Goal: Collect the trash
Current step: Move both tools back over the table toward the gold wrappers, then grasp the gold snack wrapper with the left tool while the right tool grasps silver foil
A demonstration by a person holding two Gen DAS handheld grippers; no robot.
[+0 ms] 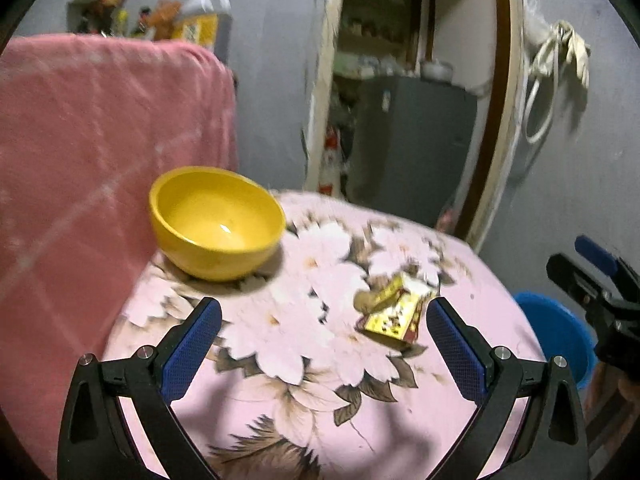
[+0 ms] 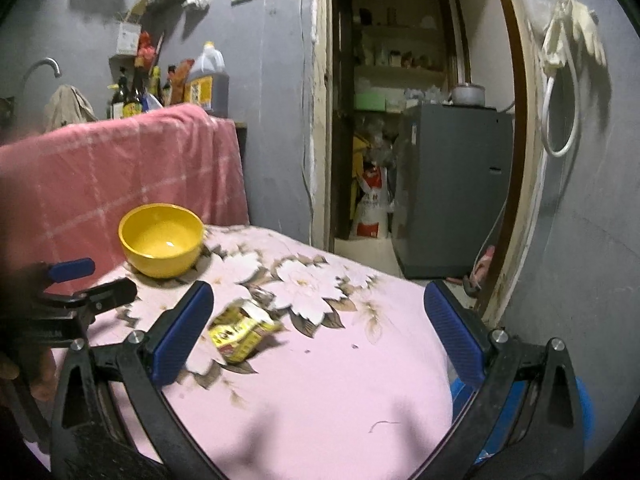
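Left gripper (image 1: pixel 324 320) and right gripper (image 2: pixel 318 304) both hover wide open, holding nothing. A crumpled yellow wrapper (image 1: pixel 394 314) lies on the floral tablecloth (image 1: pixel 280 360) just ahead, between them.

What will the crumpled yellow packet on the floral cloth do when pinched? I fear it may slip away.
The yellow packet looks crushed and torn open, so it is probably light and will flatten further between the pads. It lies on a soft floral cloth, so a push may drag the fabric along. Its printed surface looks glossy, perhaps slightly slippery.
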